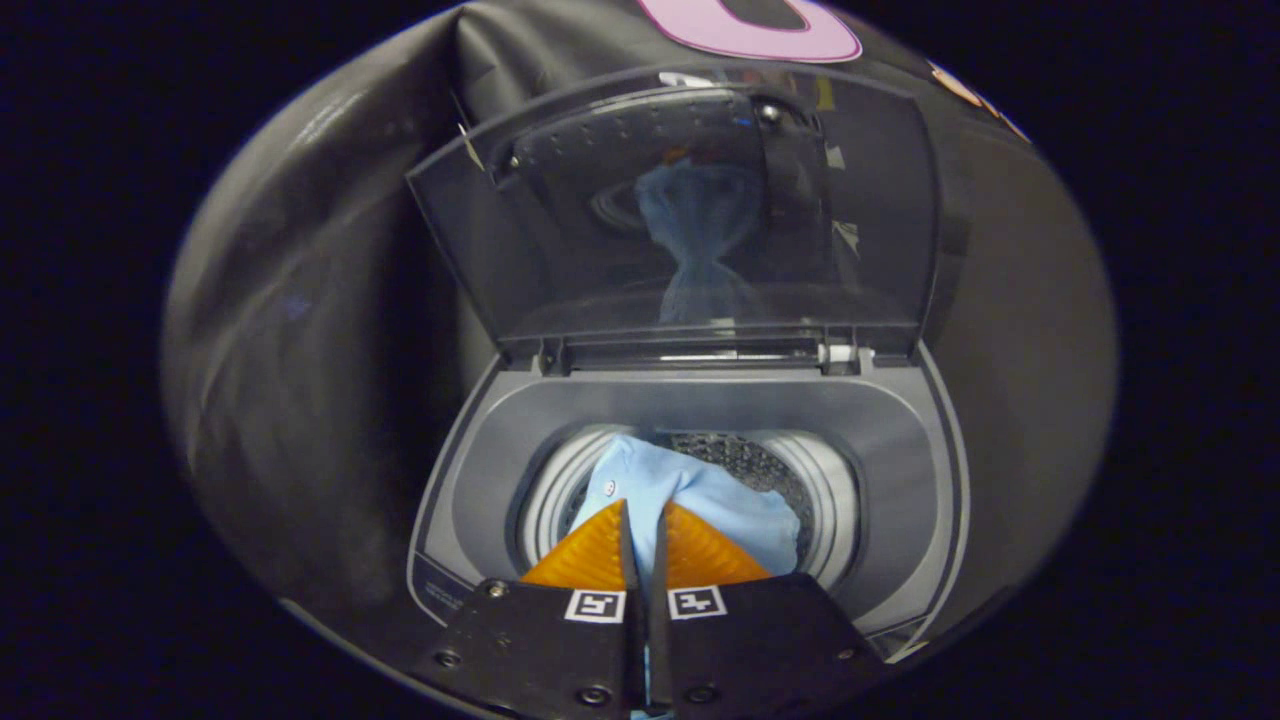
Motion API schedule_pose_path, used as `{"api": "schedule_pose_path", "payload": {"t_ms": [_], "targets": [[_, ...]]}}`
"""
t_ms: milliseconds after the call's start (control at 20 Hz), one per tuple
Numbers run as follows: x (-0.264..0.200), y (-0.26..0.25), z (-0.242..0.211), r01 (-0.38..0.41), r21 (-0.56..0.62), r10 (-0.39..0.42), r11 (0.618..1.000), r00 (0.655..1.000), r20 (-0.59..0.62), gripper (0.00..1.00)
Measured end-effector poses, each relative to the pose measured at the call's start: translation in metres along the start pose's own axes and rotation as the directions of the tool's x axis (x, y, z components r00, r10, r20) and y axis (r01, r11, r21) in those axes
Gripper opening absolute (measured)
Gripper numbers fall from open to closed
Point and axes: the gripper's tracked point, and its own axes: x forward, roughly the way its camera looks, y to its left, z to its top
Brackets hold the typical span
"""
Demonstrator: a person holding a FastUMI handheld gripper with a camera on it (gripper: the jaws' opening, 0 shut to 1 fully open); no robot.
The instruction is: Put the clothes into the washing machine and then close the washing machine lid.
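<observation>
Tongs (pixel 645 520) pinched narrow on light-blue shirt (pixel 700 490), held over the drum (pixel 830 520) mouth at 12 o'clock of the fingers. Lid (pixel 560 260) upright. Risk: fabric draping the rim, fouling lid closure.

Light blue garment (pixel 700 495) is carried inside drum (pixel 760 470) of grey washing machine (pixel 900 440), lying at white drum rim. Garment is pinched between orange fingers (pixel 590 555) of gripper (pixel 645 545), almost closed on it. Lid (pixel 560 250) is held upright, open, behind the tub opening.
</observation>
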Motion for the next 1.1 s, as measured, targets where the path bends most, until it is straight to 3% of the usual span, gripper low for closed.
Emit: {"api": "schedule_pose_path", "payload": {"t_ms": [250,400,450,750,1100], "targets": [[0.026,-0.012,-0.006,0.055,0.008,-0.054,0.998,0.998,-0.043,0.05],[0.036,-0.017,-0.007,0.085,0.026,-0.084,0.996,0.995,-0.049,0.11],[0.036,-0.015,-0.004,0.082,0.032,-0.081,0.996,0.996,-0.039,0.17],[0.036,-0.027,0.002,0.123,0.007,-0.123,0.992,0.992,0.001,1.0],[0.018,-0.026,0.018,0.125,0.034,-0.128,0.992,0.988,0.083,0.98]]}}
